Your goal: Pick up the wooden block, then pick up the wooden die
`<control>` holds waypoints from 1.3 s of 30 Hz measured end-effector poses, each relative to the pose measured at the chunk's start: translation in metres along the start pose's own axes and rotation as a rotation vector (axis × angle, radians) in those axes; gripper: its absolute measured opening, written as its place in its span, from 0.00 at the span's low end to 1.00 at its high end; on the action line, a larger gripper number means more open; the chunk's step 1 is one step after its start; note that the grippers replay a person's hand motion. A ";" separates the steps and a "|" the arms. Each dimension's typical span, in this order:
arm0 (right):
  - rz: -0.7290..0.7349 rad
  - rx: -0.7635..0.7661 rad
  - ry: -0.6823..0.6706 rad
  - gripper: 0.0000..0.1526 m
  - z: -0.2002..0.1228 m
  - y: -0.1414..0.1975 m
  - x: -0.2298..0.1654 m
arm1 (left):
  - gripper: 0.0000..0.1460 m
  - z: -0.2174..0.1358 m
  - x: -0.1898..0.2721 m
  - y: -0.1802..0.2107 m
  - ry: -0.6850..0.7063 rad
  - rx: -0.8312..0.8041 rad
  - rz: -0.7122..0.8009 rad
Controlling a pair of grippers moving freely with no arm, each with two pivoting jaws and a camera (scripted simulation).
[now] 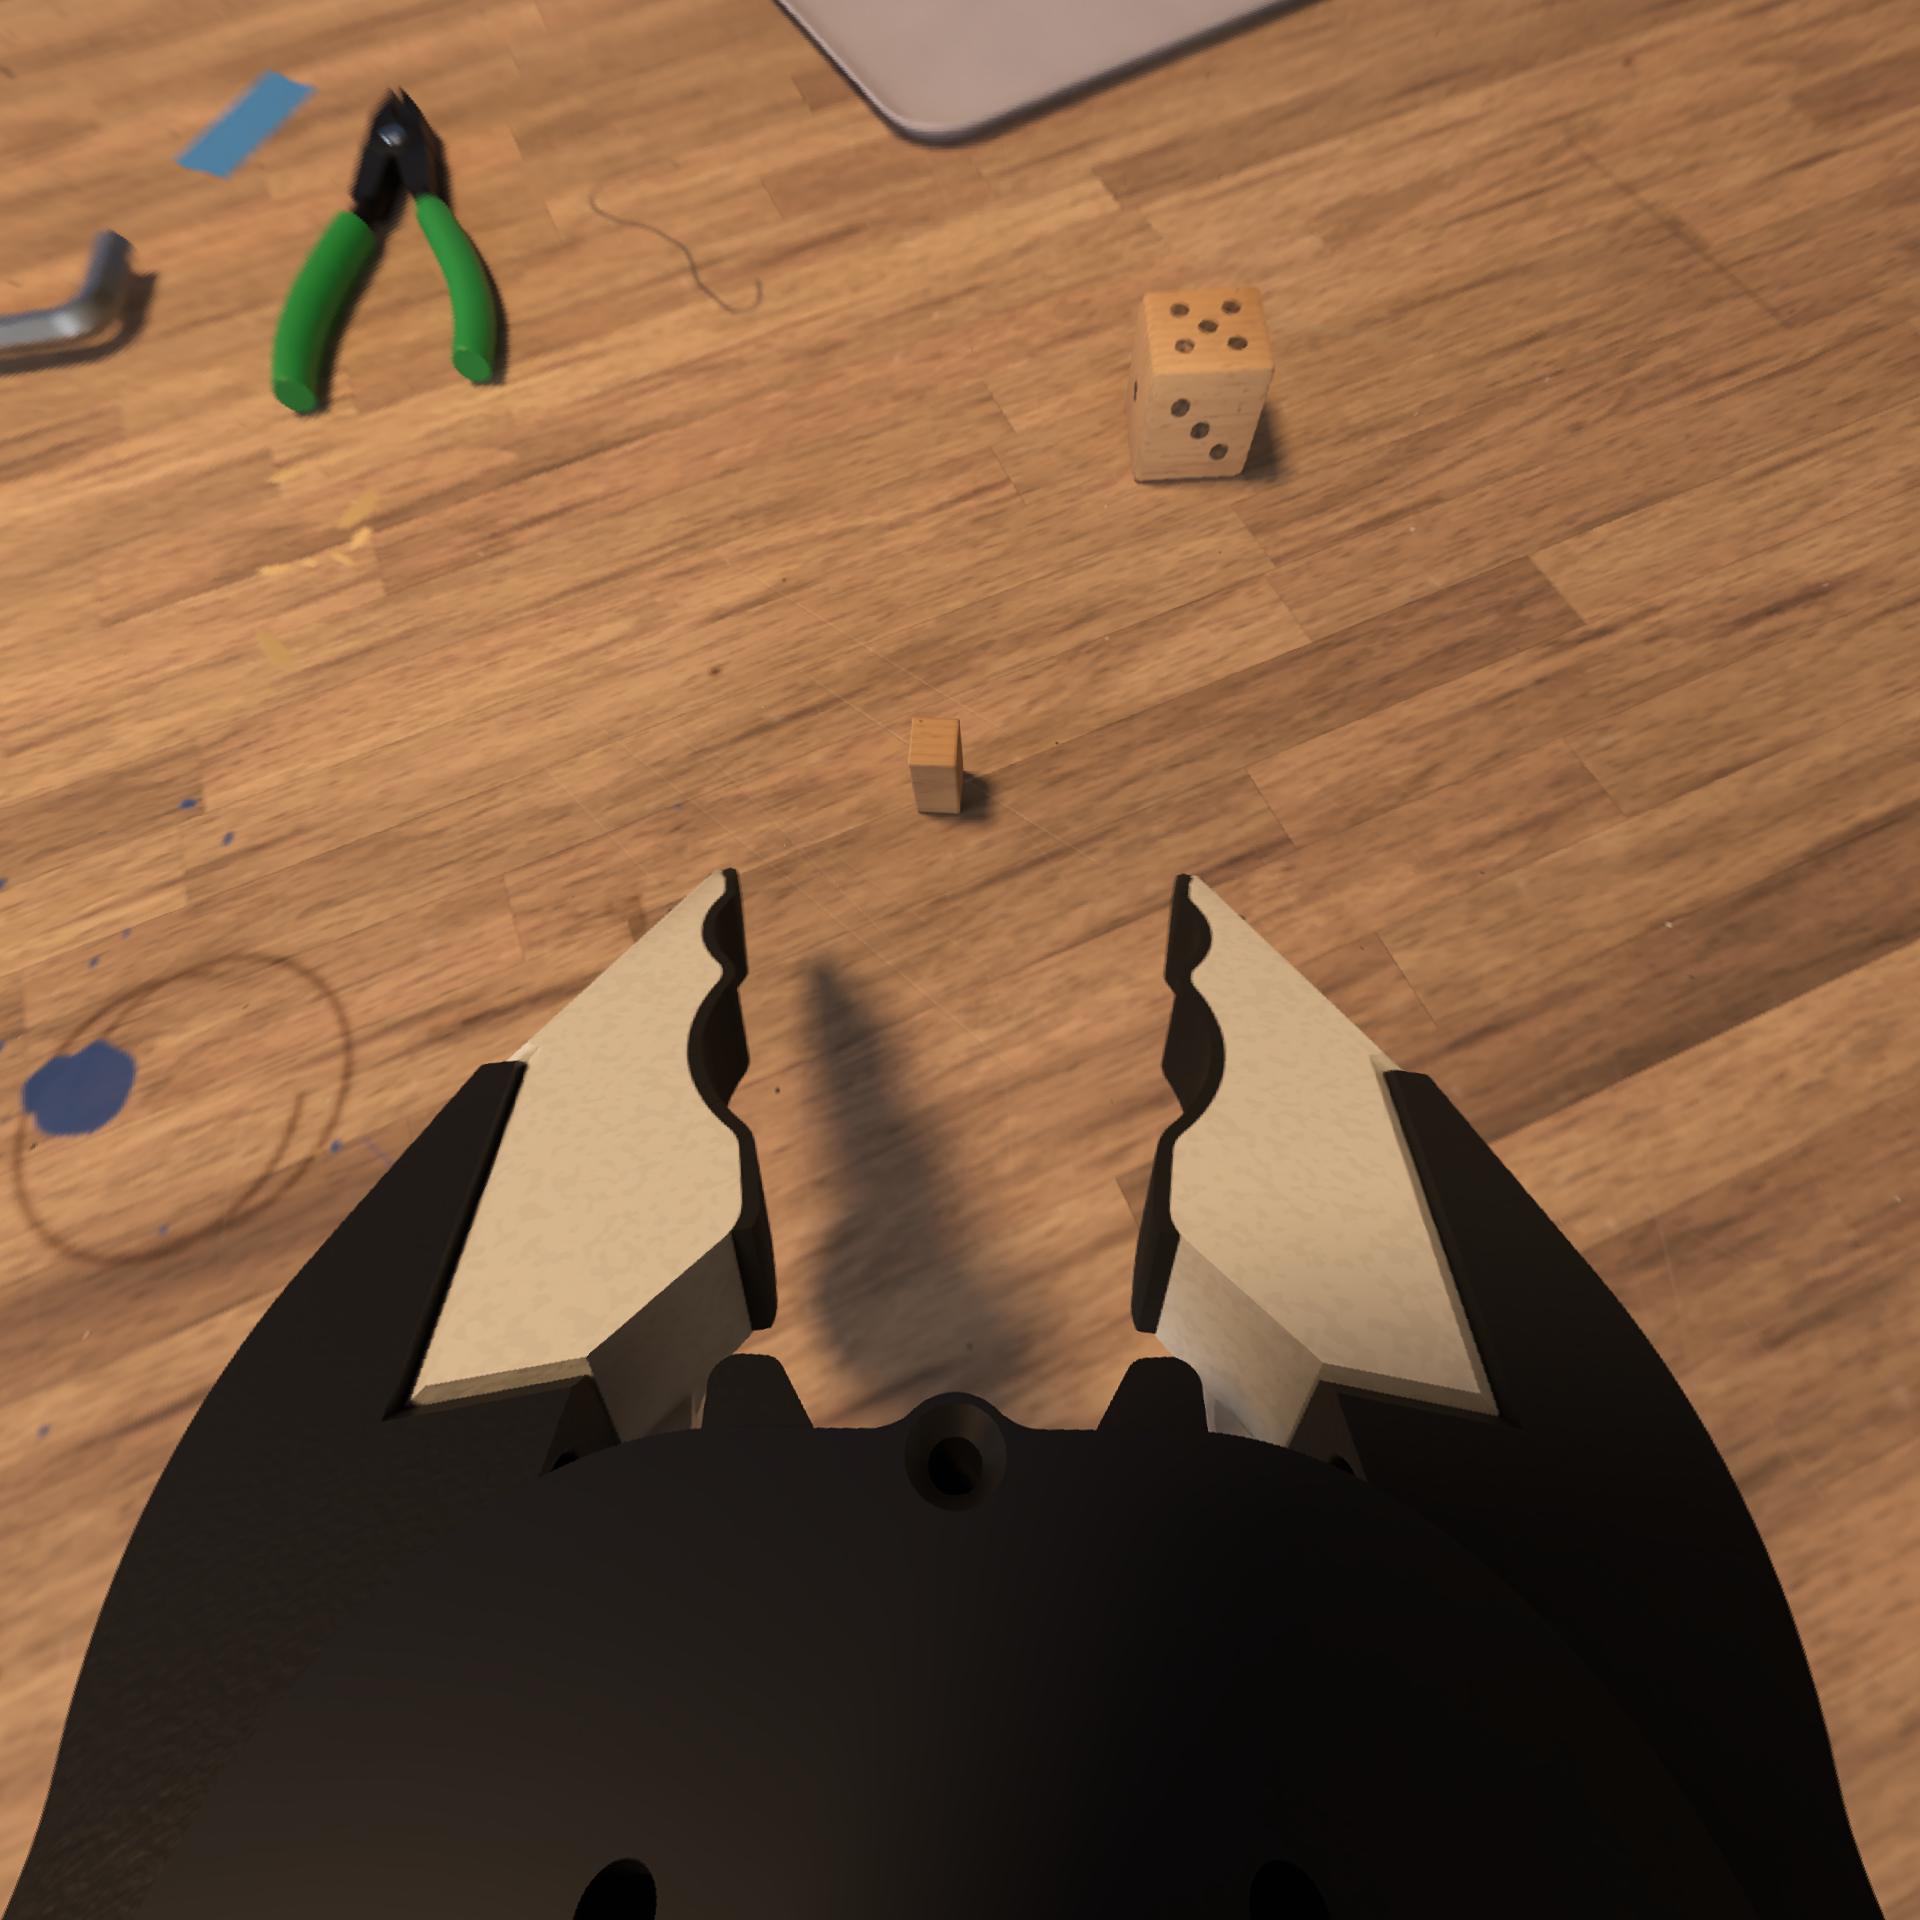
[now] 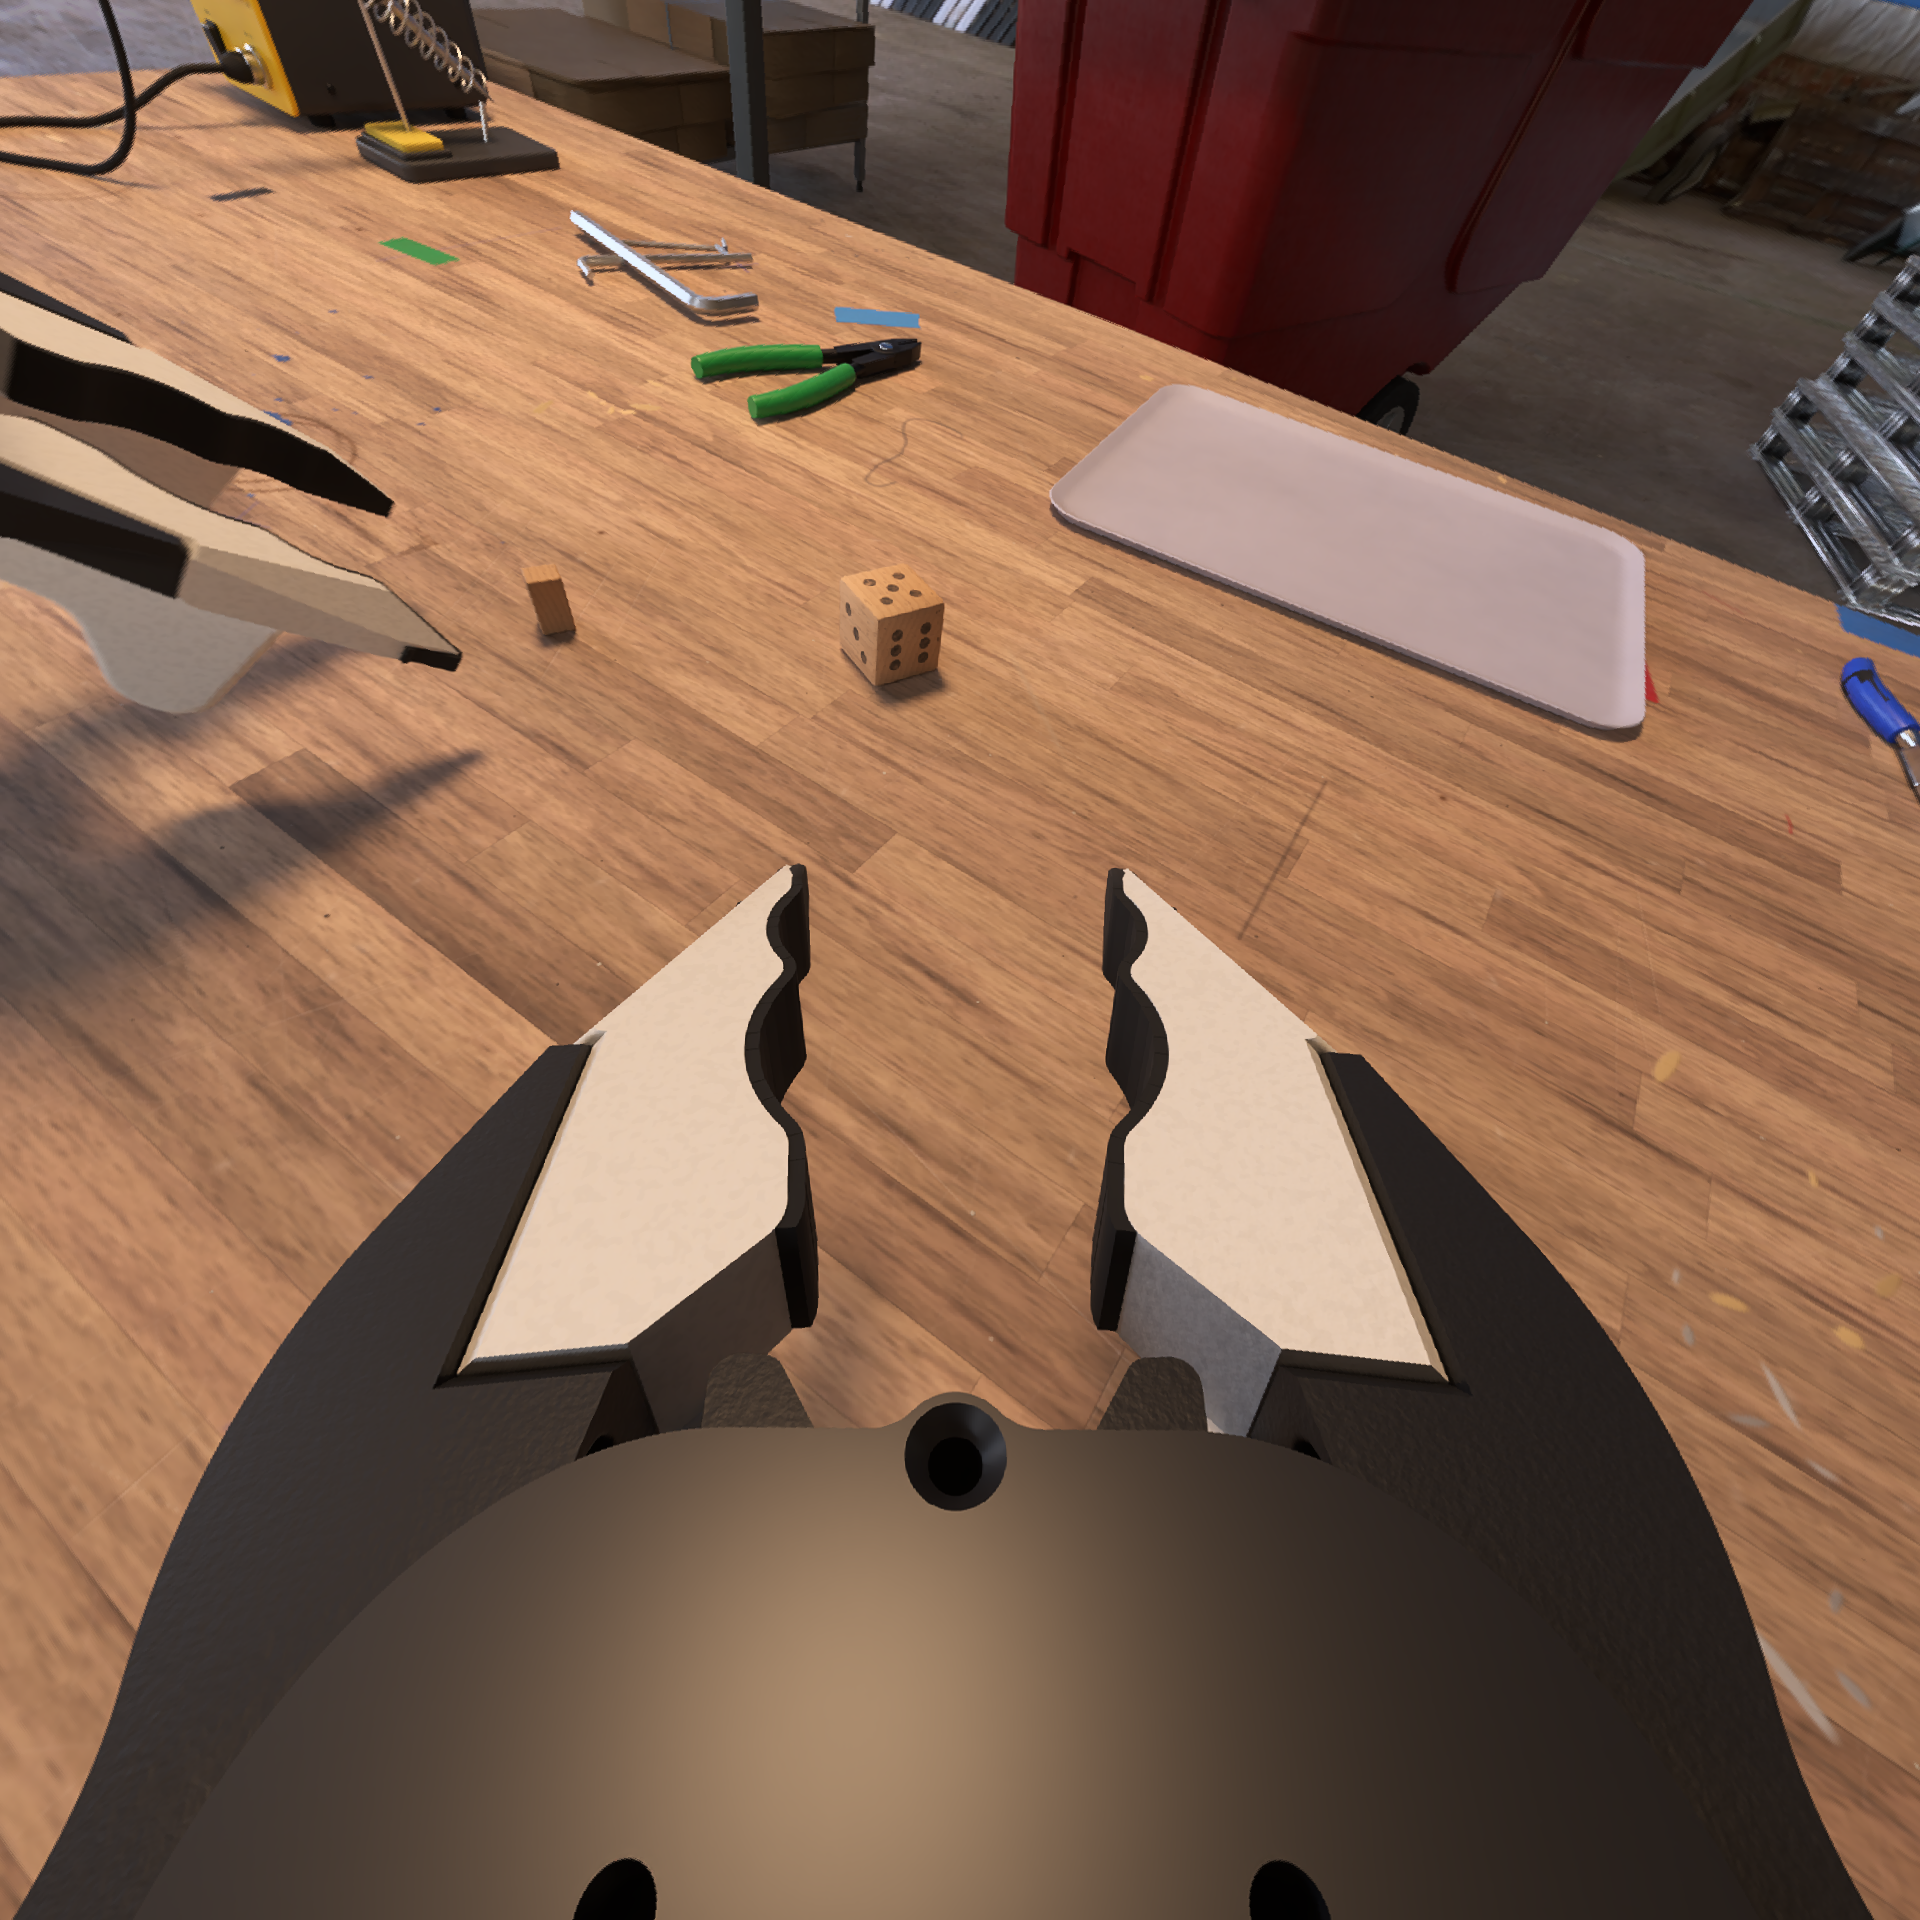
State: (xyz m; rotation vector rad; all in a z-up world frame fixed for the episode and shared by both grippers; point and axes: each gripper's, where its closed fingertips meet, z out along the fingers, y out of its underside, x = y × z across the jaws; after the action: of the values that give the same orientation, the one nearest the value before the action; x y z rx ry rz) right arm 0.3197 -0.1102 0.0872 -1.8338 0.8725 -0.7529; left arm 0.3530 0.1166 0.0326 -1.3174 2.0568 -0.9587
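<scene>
A small wooden block (image 1: 936, 765) stands upright on the wooden table, just ahead of my open, empty left gripper (image 1: 956, 875), centred between its fingers. A larger wooden die (image 1: 1200, 385) sits farther off to the right. In the right wrist view the block (image 2: 550, 600) stands left of the die (image 2: 892, 624). The left gripper (image 2: 421, 582) comes in from the left there, its tips close to the block but apart from it. My right gripper (image 2: 954, 871) is open and empty, well short of the die.
Green-handled pliers (image 2: 805, 370), hex keys (image 2: 665, 270) and a soldering station (image 2: 343, 62) lie at the back. A pale pink tray (image 2: 1371, 540) lies right of the die. A blue screwdriver (image 2: 1881, 717) is at the far right edge. A red bin (image 2: 1299, 177) stands beyond the table.
</scene>
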 end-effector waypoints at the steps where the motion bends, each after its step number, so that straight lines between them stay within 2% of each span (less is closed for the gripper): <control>1: 0.002 0.000 0.001 0.37 0.000 0.000 0.001 | 0.52 0.005 -0.001 0.000 0.009 -0.022 0.000; 3: 0.006 -0.001 0.004 0.37 0.000 0.001 0.004 | 0.48 0.012 -0.001 0.002 0.018 -0.061 -0.002; 11: 0.024 -0.007 0.004 0.37 0.002 0.005 0.010 | 0.44 0.020 -0.004 0.006 0.023 -0.116 0.018; 15: 0.026 -0.009 0.006 0.37 0.002 0.006 0.011 | 0.38 0.013 -0.006 0.008 0.008 -0.097 0.046; 20: 0.029 -0.009 0.008 0.37 0.002 0.006 0.013 | 0.36 0.012 -0.013 0.008 0.004 -0.090 0.085; 25: 0.027 -0.008 0.011 0.37 0.002 0.005 0.013 | 0.31 0.016 -0.018 0.005 0.015 -0.090 0.081; 39: 0.028 -0.010 0.015 0.37 0.002 0.005 0.015 | 0.28 0.031 -0.011 -0.001 0.042 -0.117 0.135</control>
State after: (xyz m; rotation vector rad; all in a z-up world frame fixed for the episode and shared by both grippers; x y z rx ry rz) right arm 0.3282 -0.1238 0.0835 -1.8235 0.9114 -0.7463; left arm 0.3804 0.1178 0.0146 -1.2067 2.2317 -0.8244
